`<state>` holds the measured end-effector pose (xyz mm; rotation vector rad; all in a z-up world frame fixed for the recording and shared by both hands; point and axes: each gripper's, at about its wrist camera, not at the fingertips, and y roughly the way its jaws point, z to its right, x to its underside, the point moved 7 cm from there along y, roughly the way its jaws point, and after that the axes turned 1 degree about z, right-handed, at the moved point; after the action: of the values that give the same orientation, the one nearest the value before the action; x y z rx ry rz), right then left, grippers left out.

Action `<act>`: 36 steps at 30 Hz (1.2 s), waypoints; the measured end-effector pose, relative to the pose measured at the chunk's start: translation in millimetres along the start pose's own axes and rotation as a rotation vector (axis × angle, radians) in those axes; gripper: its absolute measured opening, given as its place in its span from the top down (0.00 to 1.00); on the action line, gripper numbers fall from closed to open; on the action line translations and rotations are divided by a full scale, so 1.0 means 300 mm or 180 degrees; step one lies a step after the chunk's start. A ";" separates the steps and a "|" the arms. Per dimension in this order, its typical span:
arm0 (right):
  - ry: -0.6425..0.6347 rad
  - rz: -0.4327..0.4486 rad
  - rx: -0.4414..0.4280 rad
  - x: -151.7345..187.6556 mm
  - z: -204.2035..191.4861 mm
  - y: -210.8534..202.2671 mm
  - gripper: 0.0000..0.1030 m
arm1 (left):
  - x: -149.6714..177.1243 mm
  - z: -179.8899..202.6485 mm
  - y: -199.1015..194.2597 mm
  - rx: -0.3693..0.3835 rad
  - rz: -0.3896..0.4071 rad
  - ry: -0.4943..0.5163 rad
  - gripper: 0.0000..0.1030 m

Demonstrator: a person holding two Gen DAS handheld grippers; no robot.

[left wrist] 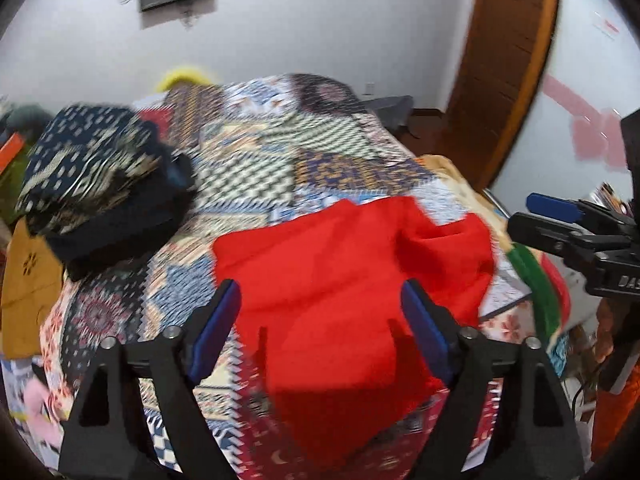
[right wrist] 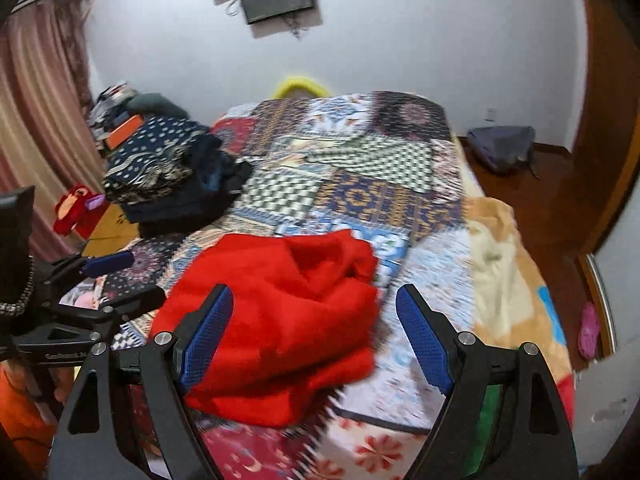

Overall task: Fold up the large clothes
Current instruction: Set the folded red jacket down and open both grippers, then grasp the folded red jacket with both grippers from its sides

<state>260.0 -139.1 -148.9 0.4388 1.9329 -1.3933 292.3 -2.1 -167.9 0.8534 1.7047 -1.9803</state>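
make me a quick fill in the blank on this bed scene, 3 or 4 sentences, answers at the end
1. The crumpled garment on the patchwork bedspread is ____ in colour.
2. Both the left tool and the right tool have their jaws ____.
3. The pile of dark patterned clothes lies on the ____ side of the bed in both views.
4. The pads on the fingers are ____.

Answers: red; open; left; blue

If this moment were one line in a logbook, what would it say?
crumpled red cloth garment: loose on patchwork quilt | left gripper: jaws open, empty | right gripper: jaws open, empty
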 end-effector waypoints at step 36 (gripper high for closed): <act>0.0257 -0.0498 -0.0039 0.066 0.133 0.063 0.21 | 0.170 -0.210 -0.006 -0.0371 -0.0113 -0.0384 0.07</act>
<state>271.9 -171.5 -182.7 0.3489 2.0780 -1.4816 265.5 64.7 -205.4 0.6546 1.7572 -1.8931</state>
